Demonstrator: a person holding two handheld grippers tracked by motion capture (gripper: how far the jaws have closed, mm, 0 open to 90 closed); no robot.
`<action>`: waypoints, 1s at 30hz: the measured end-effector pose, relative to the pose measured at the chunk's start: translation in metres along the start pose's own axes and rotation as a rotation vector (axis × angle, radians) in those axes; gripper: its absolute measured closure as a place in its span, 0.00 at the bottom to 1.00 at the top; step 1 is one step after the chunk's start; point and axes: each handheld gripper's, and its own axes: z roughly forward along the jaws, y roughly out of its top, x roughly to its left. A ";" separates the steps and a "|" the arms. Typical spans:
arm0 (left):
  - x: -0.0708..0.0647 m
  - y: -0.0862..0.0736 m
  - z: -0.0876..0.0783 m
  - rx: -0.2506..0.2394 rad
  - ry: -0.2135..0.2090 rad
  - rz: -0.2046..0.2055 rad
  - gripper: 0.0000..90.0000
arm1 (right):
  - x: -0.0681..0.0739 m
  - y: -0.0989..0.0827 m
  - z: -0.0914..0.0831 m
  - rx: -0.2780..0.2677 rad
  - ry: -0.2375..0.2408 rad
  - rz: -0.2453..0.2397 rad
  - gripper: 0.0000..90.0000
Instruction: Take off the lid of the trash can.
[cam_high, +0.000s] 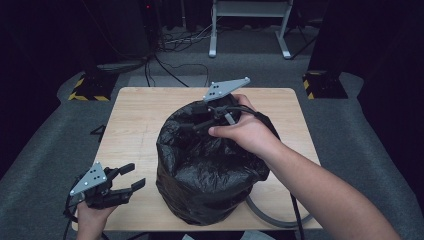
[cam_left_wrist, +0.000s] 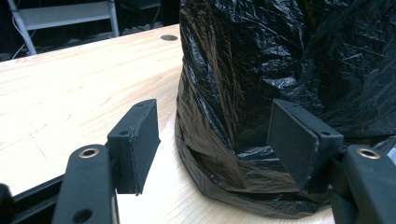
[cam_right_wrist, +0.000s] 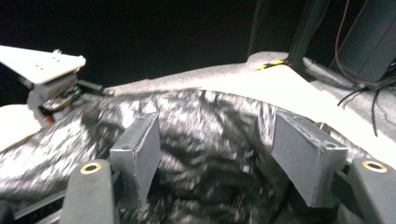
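Bag of black plastic, lining a round bin, stands near the middle of my worktop. My right tongs hover over its open mouth, jaws parted, gripping nothing. My left tongs rest low beside its base, jaws wide and empty

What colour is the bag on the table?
Glossy black, crinkled plastic bag; clearest in the left gripper view.
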 end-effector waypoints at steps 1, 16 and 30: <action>0.000 0.000 0.000 0.002 0.000 -0.003 0.38 | 0.000 0.001 0.004 -0.002 0.007 -0.003 0.36; 0.001 -0.001 0.000 0.006 -0.001 0.006 0.38 | 0.007 -0.018 0.053 0.165 0.040 -0.051 0.34; 0.001 -0.001 -0.001 -0.001 0.000 -0.006 0.38 | 0.005 -0.027 0.063 0.247 0.061 -0.058 0.34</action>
